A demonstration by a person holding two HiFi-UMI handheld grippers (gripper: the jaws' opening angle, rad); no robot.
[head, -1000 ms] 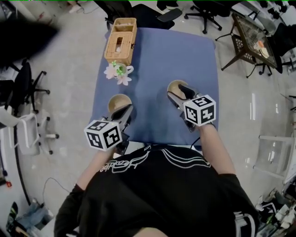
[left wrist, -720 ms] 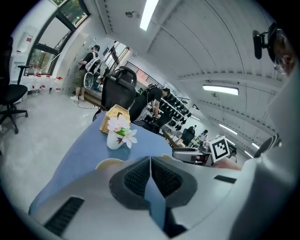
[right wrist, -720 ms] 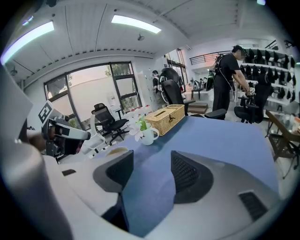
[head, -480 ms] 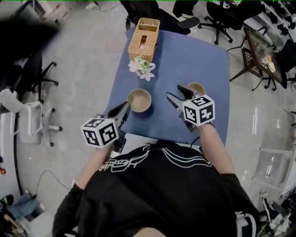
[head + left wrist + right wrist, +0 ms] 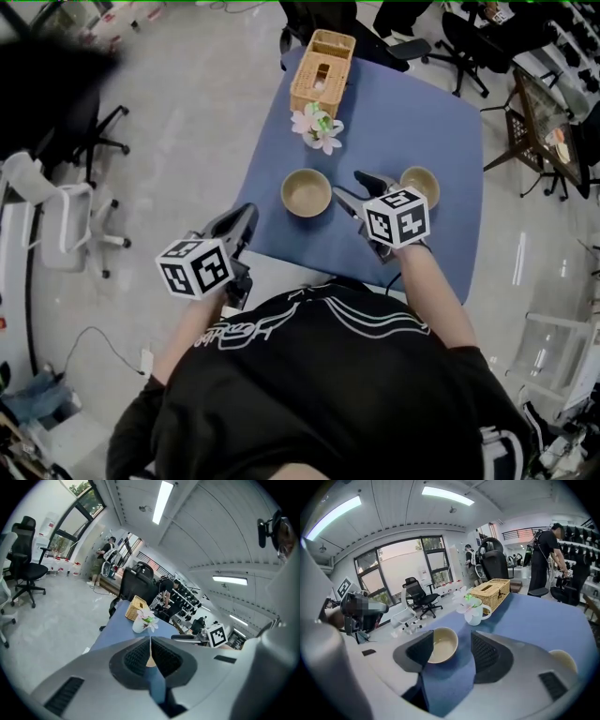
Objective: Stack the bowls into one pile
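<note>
Two tan bowls stand apart on the blue table (image 5: 431,112): a larger bowl (image 5: 307,192) toward the left and a smaller bowl (image 5: 419,186) toward the right. My right gripper (image 5: 356,186) hovers between them, open and empty. In the right gripper view its jaws (image 5: 452,639) frame the larger bowl (image 5: 443,644), and the smaller bowl (image 5: 563,660) shows at the far right. My left gripper (image 5: 242,220) is off the table's left edge near the front corner. Its pads (image 5: 150,641) meet at the tips with nothing held.
A white mug with flowers (image 5: 319,129) and a wicker tissue box (image 5: 322,73) stand at the table's far left. Office chairs (image 5: 56,225) and a dark side table (image 5: 553,122) ring the table. People stand in the background of both gripper views.
Both grippers have moved left across the table. The left one left the larger bowl and passed the table's edge; the right one left the smaller bowl and now sits between the bowls.
</note>
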